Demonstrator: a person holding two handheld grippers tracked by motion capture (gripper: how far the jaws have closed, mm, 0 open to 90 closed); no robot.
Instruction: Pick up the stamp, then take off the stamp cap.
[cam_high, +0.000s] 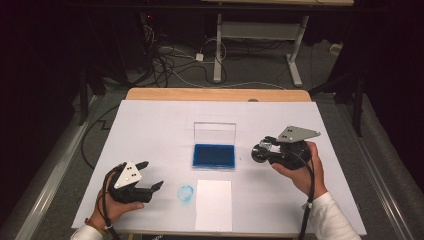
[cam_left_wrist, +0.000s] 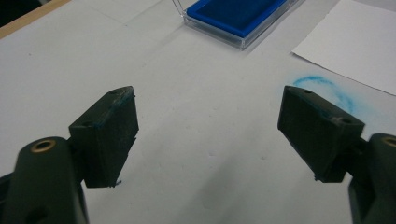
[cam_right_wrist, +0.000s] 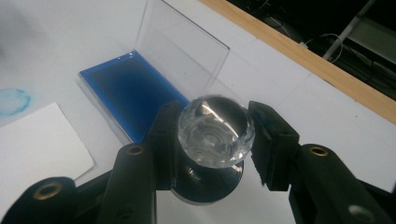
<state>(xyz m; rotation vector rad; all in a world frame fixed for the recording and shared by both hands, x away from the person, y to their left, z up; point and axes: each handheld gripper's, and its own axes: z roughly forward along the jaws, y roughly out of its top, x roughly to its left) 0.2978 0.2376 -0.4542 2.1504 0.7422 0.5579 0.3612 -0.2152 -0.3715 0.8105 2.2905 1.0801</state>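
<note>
My right hand-held gripper (cam_right_wrist: 215, 140) is clamped on a stamp with a clear, faceted glass-like knob and a round dark base (cam_right_wrist: 212, 140); the two black jaws pinch the knob from either side. In the high view the stamp (cam_high: 260, 153) hangs just off the right side of the ink pad, above the white sheet, and its long axis lies close to level, with the round base facing left toward the pad. In the right gripper view the knob faces me, glossy and full of ringed reflections, with the dark disc behind it.

The blue rectangular ink pad in a clear plastic case (cam_high: 214, 156) sits near the middle of the counter (cam_high: 150, 125), its transparent lid standing upright along the far edge. The pad surface looks matte and deep blue. Near of it lies a plain white rectangular card (cam_high: 213, 205), long side running near to far, and just left of the card is a smudged pale-blue ring mark (cam_high: 185, 193) on the paper covering.

My left hand-held gripper (cam_high: 152, 174) sits at the near left with jaws wide and nothing between them; faint blue ink marks show on its blocky black pads (cam_left_wrist: 112, 135).
</note>
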